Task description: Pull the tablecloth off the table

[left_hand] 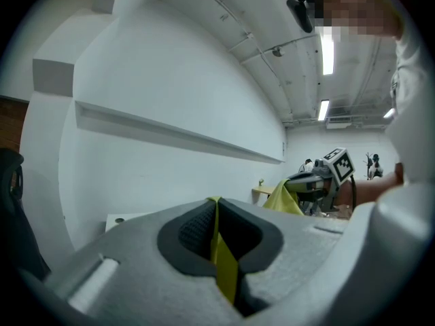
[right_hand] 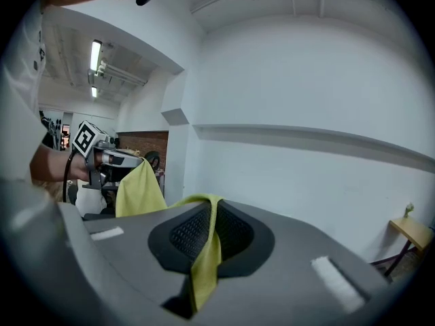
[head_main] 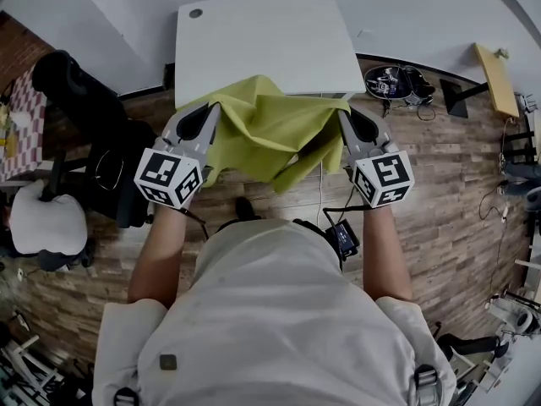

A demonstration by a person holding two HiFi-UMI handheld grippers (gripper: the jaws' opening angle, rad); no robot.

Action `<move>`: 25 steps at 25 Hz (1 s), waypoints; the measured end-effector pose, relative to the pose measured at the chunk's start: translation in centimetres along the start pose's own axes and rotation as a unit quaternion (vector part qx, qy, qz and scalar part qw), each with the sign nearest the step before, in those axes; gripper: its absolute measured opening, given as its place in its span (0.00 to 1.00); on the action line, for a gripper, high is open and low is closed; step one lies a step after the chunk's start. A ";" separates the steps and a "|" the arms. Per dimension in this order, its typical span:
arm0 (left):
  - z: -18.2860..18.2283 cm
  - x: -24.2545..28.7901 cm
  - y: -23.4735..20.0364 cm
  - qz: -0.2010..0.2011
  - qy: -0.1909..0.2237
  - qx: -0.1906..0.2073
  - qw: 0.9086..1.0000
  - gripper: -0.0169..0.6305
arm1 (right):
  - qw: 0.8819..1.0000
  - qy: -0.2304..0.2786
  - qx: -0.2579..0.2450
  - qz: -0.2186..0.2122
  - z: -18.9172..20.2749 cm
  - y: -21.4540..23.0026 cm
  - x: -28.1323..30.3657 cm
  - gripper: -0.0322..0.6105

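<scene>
step: pulling the tablecloth [head_main: 272,129] back toward the body; looks like the last stretch
left claw [head_main: 210,112]: fully closed on a thin yellow-green fold of the cloth, which is nipped flat between the dark ribbed pads [left_hand: 192,228]
right claw [head_main: 345,118]: closed too, with the cloth edge draped over the tip and clamped in the seam between its pads
tablecloth position: bunched and sagging between the two claws; most of it hangs past the near edge of the white surface [head_main: 262,41], and only the far fold seems to rest on that edge
hold quality: both grips take little cloth, likely enough for light fabric
how to do it well: draw both claws back together and level, at matched speed, so the cloth slides off square instead of twisting; keep both shut until the far fold clears the edge
lift: raise slightly while pulling so the sagging middle does not catch the edge
risk: a jerk could slip the thin left pinch; the loose middle may drop to the wood floor [head_main: 439,184]
</scene>
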State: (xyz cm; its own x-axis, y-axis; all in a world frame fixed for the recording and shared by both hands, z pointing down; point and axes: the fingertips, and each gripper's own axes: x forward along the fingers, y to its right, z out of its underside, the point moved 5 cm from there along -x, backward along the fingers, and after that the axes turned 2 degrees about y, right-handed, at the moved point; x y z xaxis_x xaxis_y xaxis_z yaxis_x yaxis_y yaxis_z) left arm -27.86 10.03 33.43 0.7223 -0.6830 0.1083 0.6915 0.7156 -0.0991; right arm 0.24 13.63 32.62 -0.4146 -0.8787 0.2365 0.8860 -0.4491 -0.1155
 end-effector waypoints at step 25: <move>1.4 -1.4 23.5 -0.084 0.016 0.017 0.996 0.03 | 0.991 0.048 -0.030 -0.125 4.2 5.9 -17.6 0.08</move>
State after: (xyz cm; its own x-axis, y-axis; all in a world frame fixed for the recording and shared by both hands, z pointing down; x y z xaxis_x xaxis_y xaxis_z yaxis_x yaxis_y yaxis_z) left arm -12.65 27.95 32.30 0.5973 -0.7971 0.0885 0.8019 0.5956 -0.0481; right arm 13.64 27.15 31.84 -0.6399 -0.7491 0.1717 0.7404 -0.6608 -0.1236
